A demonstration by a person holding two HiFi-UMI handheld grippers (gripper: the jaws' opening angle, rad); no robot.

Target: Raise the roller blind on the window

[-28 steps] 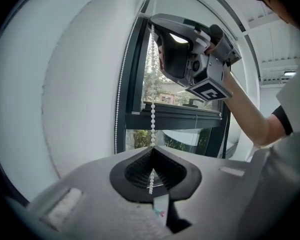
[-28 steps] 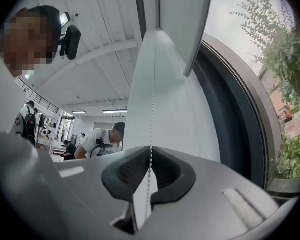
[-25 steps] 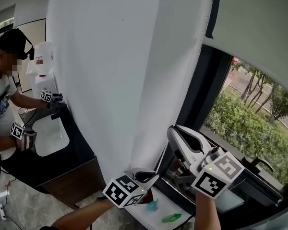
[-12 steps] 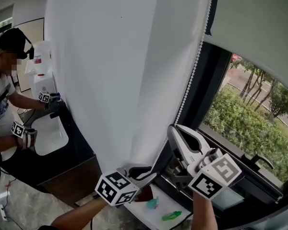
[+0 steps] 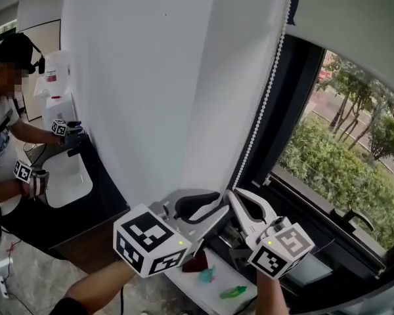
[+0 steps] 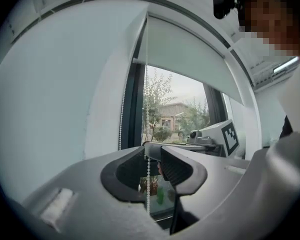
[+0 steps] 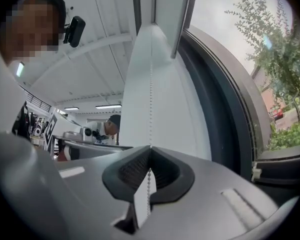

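The white roller blind (image 5: 354,25) hangs partway down the window, with trees showing under its lower edge. Its bead chain (image 5: 259,110) drops along the dark window frame to both grippers. My right gripper (image 5: 232,197) is shut on the bead chain; in the right gripper view the chain (image 7: 150,99) rises straight from the closed tips (image 7: 150,150). My left gripper (image 5: 217,210) sits just left of the right one at about the same height. Its jaws have just been opening, and the chain (image 6: 147,184) runs loose through the gap between the pads.
A wide white wall panel (image 5: 151,77) stands left of the chain. Below the grippers a white ledge (image 5: 184,287) carries small green and teal things. At far left a person (image 5: 6,110) with two grippers works at a dark counter with a white sink (image 5: 69,182).
My left gripper has let go of the chain and risen up beside the right one. The right gripper has come down with the chain. More window shows under the blind.
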